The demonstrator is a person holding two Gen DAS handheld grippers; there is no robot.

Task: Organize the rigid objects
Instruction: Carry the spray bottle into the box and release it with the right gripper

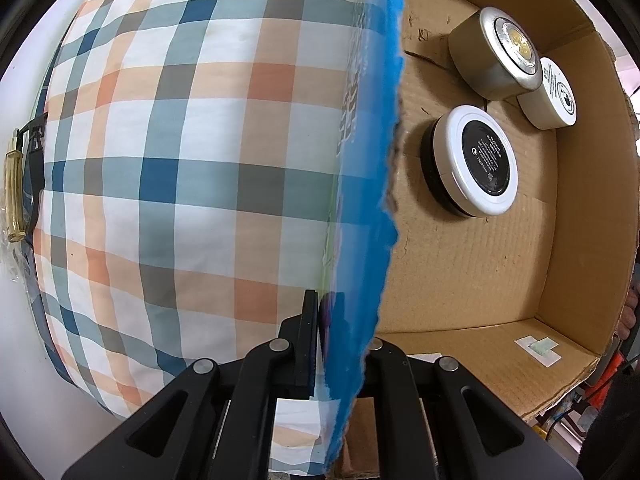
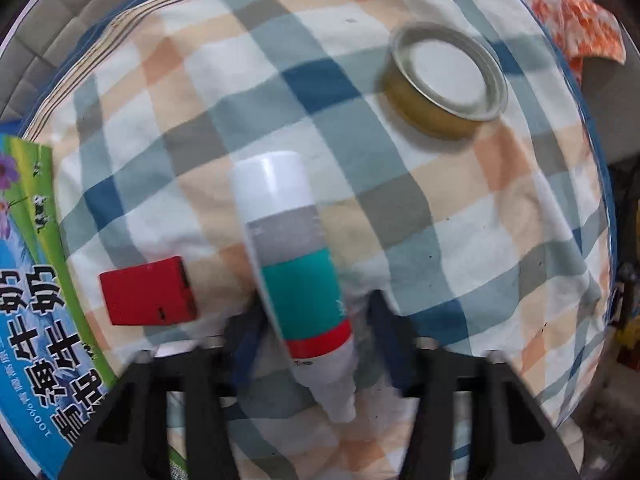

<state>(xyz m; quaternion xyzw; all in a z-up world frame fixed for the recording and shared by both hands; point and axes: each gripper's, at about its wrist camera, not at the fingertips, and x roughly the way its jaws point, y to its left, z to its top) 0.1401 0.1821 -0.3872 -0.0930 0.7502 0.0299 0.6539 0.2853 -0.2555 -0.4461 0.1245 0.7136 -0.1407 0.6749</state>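
My left gripper point(image 1: 340, 320) is shut on the blue-printed wall point(image 1: 368, 200) of a cardboard box point(image 1: 480, 272). Inside the box lie a silver puck light point(image 1: 496, 54), a white-and-black round tin point(image 1: 472, 160) and a small white round tin point(image 1: 550, 94). My right gripper point(image 2: 316, 312) is open around a white tube with grey, teal and red bands point(image 2: 296, 276) lying on the plaid cloth point(image 2: 440, 220). The tube sits between the jaws, blurred. A red box point(image 2: 148, 292) lies left of it. A gold tin with a white lid point(image 2: 444, 80) lies further off to the right.
The box's printed outer side point(image 2: 36, 320) stands at the left edge of the right wrist view. A gold cylinder point(image 1: 14, 196) lies beyond the plaid cushion point(image 1: 192, 168) at the far left. Orange patterned fabric point(image 2: 580, 28) is at the upper right.
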